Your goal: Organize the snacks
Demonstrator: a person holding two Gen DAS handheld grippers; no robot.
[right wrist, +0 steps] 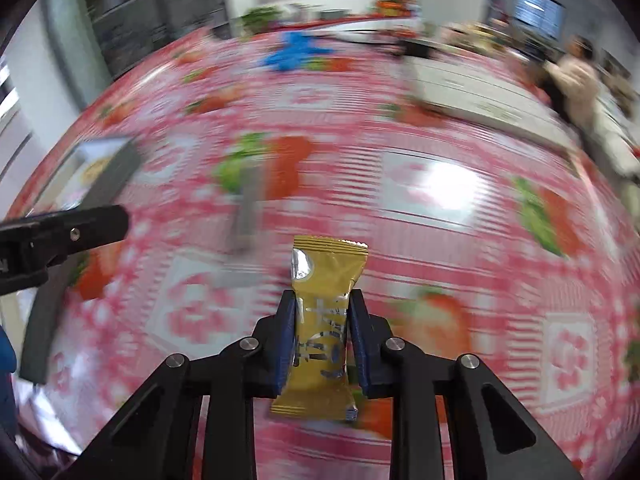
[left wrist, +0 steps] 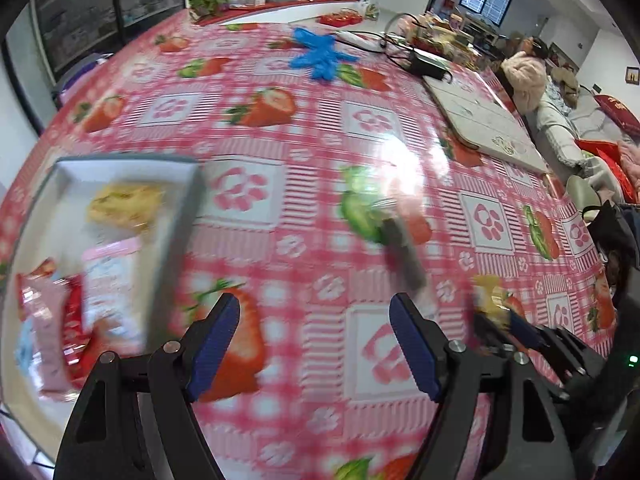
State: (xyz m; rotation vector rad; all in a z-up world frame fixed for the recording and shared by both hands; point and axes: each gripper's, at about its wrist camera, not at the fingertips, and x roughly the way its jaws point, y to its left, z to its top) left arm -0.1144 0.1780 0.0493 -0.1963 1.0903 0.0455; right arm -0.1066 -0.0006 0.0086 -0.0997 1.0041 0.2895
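Over the strawberry-print counter (left wrist: 320, 128), the right claw (right wrist: 322, 320) grips a gold snack packet (right wrist: 320, 320); the left claw (left wrist: 316, 332) hangs spread and empty beside the snack tray (left wrist: 176, 216)

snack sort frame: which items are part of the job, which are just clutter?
In the job:
- gold snack packet, clamped in the right gripper
- grey tray with snacks already in it: yellow packet, pink packet, red packet
- left gripper, open and empty

Just lying about:
- blue gloves
- black power adapter with cables
- white board
- small grey bar
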